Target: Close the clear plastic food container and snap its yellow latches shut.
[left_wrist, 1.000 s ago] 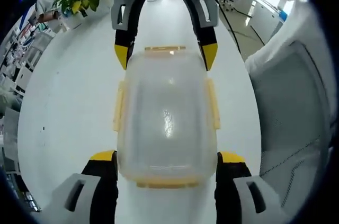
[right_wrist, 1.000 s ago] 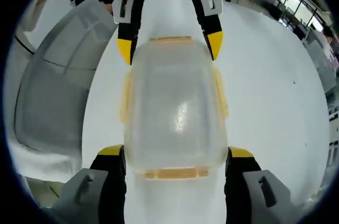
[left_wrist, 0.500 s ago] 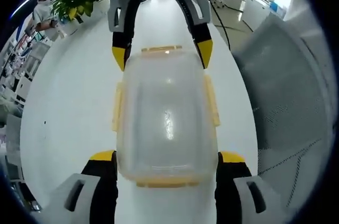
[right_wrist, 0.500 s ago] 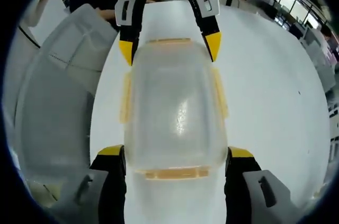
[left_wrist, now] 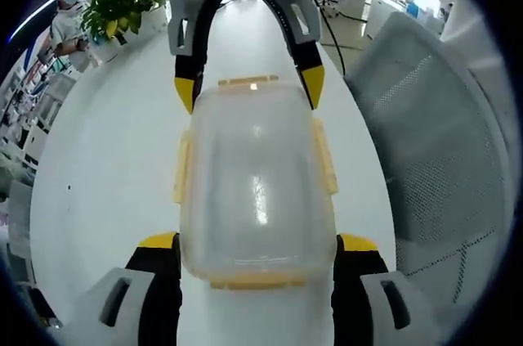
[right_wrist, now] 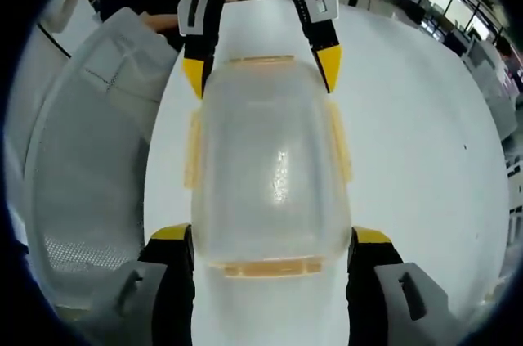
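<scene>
Only plant beyond container, left view

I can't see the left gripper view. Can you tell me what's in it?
A clear plastic food container with yellow latches sits lid-on on a white table, between the left gripper's yellow-tipped black jaws at its near end and the right gripper's at its far end. A grey mesh chair stands beside the table, a green potted plant beyond.

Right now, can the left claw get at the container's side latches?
Probably not directly: the left claw straddles one end of the container, open, with the right claw at the far end. The side latches lie mid-length; it must reposition.
</scene>
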A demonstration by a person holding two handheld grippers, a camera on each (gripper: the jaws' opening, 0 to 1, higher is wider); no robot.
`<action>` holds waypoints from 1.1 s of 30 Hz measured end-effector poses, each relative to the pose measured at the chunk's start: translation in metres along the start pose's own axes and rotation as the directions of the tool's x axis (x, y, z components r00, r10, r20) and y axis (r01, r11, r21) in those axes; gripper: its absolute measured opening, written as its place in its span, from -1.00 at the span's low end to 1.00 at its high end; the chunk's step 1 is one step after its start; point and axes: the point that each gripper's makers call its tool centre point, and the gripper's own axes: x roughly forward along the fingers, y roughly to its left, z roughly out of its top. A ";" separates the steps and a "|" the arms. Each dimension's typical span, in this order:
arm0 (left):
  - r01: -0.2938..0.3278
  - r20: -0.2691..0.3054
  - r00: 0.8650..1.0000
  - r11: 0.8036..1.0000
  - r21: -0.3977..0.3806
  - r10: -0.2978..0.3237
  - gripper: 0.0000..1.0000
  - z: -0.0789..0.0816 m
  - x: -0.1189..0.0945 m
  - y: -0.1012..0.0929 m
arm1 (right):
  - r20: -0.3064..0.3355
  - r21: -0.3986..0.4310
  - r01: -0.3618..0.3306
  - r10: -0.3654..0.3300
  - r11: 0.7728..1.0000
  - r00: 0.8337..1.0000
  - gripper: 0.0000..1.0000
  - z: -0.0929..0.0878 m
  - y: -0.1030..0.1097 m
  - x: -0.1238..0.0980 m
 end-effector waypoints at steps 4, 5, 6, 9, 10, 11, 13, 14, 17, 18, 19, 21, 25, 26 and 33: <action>0.008 0.008 1.000 1.000 0.007 -0.008 0.43 0.000 0.000 0.002 | -0.013 0.005 -0.001 0.001 1.000 1.000 0.46 0.001 -0.001 0.001; 0.010 0.011 1.000 1.000 0.008 -0.010 0.43 -0.001 0.000 0.004 | -0.015 0.006 0.000 0.000 1.000 1.000 0.46 0.001 -0.003 0.001; 0.011 0.015 1.000 1.000 0.009 -0.011 0.43 -0.001 0.001 0.005 | -0.016 0.007 0.000 0.000 1.000 1.000 0.46 0.001 -0.003 0.001; 0.014 0.029 0.999 1.000 0.010 -0.014 0.44 -0.002 0.000 0.011 | -0.016 0.010 0.002 -0.001 1.000 1.000 0.46 0.002 -0.009 0.001; 0.014 0.030 0.999 1.000 0.010 -0.014 0.44 -0.003 0.001 0.013 | -0.015 0.011 0.002 -0.002 1.000 1.000 0.46 0.002 -0.011 0.001; 0.014 0.030 0.999 1.000 0.010 -0.014 0.44 -0.003 0.001 0.016 | -0.013 0.011 0.002 -0.002 1.000 1.000 0.46 0.003 -0.014 0.001; 0.013 0.030 0.999 1.000 0.009 -0.013 0.44 -0.004 0.001 0.020 | -0.014 0.011 0.003 -0.002 1.000 1.000 0.46 0.004 -0.019 0.001; 0.012 0.031 0.999 1.000 0.009 -0.012 0.44 -0.004 0.001 0.023 | -0.015 0.011 0.003 -0.003 1.000 1.000 0.46 0.004 -0.022 0.001; 0.012 0.035 0.999 1.000 0.007 -0.012 0.44 -0.005 0.001 0.033 | -0.017 0.012 0.005 -0.005 1.000 1.000 0.46 0.005 -0.031 0.000; 0.012 0.037 0.999 1.000 0.007 -0.013 0.44 -0.005 0.001 0.036 | -0.017 0.013 0.005 -0.005 1.000 1.000 0.46 0.005 -0.034 0.000; 0.013 0.039 0.999 1.000 0.006 -0.013 0.44 -0.005 0.001 0.039 | -0.018 0.013 0.006 -0.005 1.000 1.000 0.46 0.005 -0.039 0.000; 0.010 0.044 0.999 1.000 0.001 -0.010 0.44 -0.005 0.002 0.045 | -0.020 0.009 0.006 -0.005 1.000 1.000 0.46 0.006 -0.046 0.000; 0.013 0.051 0.999 1.000 -0.007 -0.013 0.44 -0.007 0.003 0.059 | -0.017 0.005 0.002 -0.002 1.000 1.000 0.46 0.006 -0.059 0.000; 0.014 0.049 0.999 1.000 -0.007 -0.014 0.44 -0.007 0.003 0.062 | -0.014 0.005 0.002 -0.002 1.000 1.000 0.46 0.007 -0.062 0.000; 0.025 0.045 0.999 1.000 -0.017 -0.024 0.46 -0.008 0.006 0.088 | -0.014 -0.002 -0.001 0.001 1.000 1.000 0.47 0.008 -0.089 0.000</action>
